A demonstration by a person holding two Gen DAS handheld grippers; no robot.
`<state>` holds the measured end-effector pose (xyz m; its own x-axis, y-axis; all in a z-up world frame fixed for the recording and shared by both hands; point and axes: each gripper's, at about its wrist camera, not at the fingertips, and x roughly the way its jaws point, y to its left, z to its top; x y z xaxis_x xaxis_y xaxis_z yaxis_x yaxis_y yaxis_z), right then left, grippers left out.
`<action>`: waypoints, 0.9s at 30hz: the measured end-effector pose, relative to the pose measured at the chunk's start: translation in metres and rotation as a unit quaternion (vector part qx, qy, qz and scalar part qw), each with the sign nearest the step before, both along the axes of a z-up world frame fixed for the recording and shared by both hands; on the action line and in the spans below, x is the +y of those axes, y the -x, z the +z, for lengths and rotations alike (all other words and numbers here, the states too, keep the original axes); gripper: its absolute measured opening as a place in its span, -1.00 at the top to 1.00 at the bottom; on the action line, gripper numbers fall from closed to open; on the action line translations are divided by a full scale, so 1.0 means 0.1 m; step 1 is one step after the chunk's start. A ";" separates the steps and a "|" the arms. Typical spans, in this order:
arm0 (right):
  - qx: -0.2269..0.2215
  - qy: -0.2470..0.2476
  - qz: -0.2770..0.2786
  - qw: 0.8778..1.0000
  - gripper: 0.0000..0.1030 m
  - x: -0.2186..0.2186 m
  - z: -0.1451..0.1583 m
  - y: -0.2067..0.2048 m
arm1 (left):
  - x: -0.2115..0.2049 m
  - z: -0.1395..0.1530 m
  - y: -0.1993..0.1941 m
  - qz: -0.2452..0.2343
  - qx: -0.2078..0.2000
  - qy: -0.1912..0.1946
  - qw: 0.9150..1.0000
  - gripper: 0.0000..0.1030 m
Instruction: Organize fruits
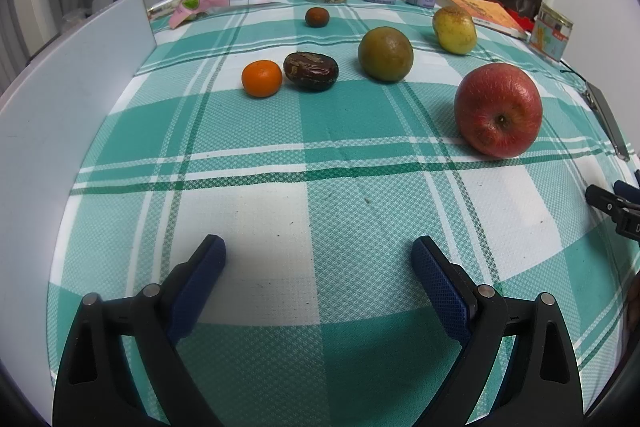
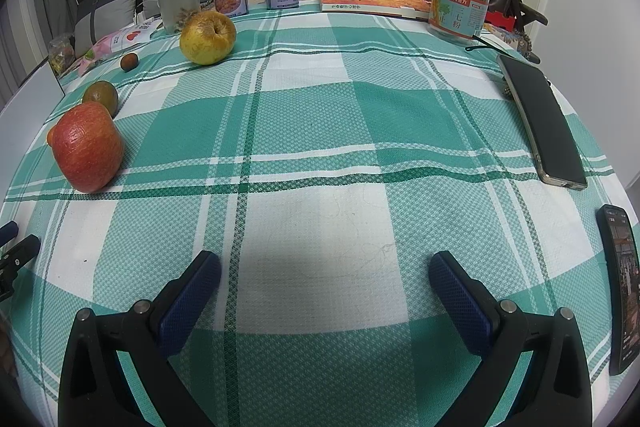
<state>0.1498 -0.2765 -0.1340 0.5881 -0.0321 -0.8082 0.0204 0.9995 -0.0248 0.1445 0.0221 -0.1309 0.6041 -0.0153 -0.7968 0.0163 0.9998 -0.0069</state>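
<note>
On the green checked tablecloth [image 1: 320, 131], the small orange [image 1: 262, 78] sits farthest left, touching the dark date-like fruit [image 1: 311, 71] on its right. Far behind them lies a tiny brown fruit [image 1: 317, 17]. Further right come the green citrus [image 1: 385, 54], the yellow pear [image 1: 454, 29], and nearest, the red apple [image 1: 498, 110]. The left gripper [image 1: 319, 255] hovers spread wide, holding nothing; the right gripper [image 2: 325, 269], beside it, is equally agape over bare cloth.
</note>
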 end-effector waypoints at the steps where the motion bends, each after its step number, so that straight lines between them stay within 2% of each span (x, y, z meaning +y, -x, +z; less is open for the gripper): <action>1: 0.000 0.000 0.000 1.000 -1.00 0.00 0.00 0.00 | 0.00 0.00 0.00 0.000 0.000 0.000 1.000 -0.85; 12: 0.000 0.000 0.000 1.000 -1.00 0.00 0.00 -0.01 | 0.00 0.00 0.00 -0.001 0.000 0.003 1.000 -0.85; 14: 0.000 -0.001 0.000 1.000 -1.00 0.00 0.00 0.00 | 0.03 0.01 -0.01 -0.020 0.010 0.009 1.000 -0.86; 16: 0.000 0.000 0.000 1.000 -1.00 0.00 -0.01 -0.01 | 0.15 0.05 -0.08 -0.044 0.030 0.035 0.998 -0.86; 19: 0.000 0.000 0.000 1.000 -1.00 0.00 -0.01 -0.01 | 0.48 0.10 -0.35 -0.033 0.046 0.113 0.992 -0.85; 20: 0.000 0.000 0.000 1.000 -1.00 0.00 -0.01 0.00 | 0.54 0.11 -0.47 -0.030 0.052 0.115 0.991 -0.84; 24: 0.000 0.000 0.000 1.000 -1.00 0.00 -0.01 -0.01 | 0.54 0.08 -0.92 -0.049 0.061 0.055 0.995 -0.79; 27: 0.000 -0.001 0.000 1.000 -1.00 0.00 -0.01 0.00 | 0.49 0.05 -1.13 -0.060 0.051 0.008 0.997 -0.49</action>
